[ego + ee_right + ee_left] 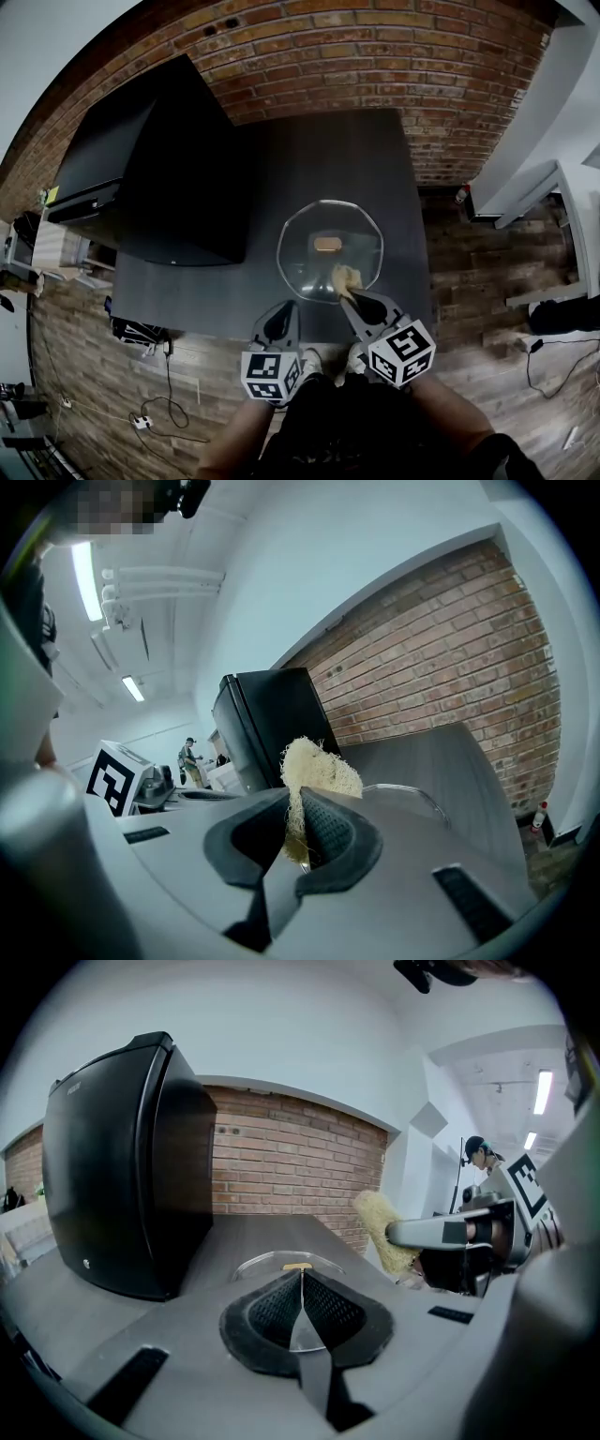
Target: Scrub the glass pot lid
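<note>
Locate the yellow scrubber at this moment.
Head view: the yellow scrubber is clamped in the right gripper, at the near right edge of the glass lid.

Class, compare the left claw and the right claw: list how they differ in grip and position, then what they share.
The left claw pinches the near rim of the glass lid; the right claw clamps a pale fibrous scrubber. The left claw sits at the lid's edge, while the right claw holds its scrubber over the glass. Both are shut and carry a marker cube.
</note>
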`<state>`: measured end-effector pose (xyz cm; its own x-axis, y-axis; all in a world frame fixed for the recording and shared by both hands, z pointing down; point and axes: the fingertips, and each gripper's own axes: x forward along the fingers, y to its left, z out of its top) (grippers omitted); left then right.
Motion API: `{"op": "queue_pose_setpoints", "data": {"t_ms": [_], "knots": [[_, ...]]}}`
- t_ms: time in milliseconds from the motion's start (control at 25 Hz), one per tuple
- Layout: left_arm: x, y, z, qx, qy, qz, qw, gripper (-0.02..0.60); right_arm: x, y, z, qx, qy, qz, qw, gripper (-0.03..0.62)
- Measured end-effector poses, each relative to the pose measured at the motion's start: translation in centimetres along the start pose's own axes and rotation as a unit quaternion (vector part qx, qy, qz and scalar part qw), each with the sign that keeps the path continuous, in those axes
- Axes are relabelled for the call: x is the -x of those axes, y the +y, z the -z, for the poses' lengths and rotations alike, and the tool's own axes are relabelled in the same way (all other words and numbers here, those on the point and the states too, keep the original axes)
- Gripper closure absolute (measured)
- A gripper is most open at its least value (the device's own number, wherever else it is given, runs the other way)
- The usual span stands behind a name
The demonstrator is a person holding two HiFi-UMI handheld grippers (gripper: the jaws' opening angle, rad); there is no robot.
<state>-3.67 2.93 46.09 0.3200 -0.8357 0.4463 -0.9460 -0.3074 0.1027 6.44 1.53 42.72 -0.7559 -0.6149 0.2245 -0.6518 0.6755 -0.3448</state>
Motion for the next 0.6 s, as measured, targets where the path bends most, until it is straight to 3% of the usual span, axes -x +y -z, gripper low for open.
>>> {"op": "queue_pose_setpoints", "data": {"t_ms": [200,600], "knots": [[-1.1,0.5,0.6,0.003,0.012,-0.002,0.9999,0.545,-0.4,0.0,0.2,0.003,0.006,-0.006,1.000,0.553],[-4.5,2.8,2.9,-0.018,0.052,0.031,0.9980,0.545,-2.8,-0.4,1.6,-0.010,0.017,0.027,0.999,0.553]]}}
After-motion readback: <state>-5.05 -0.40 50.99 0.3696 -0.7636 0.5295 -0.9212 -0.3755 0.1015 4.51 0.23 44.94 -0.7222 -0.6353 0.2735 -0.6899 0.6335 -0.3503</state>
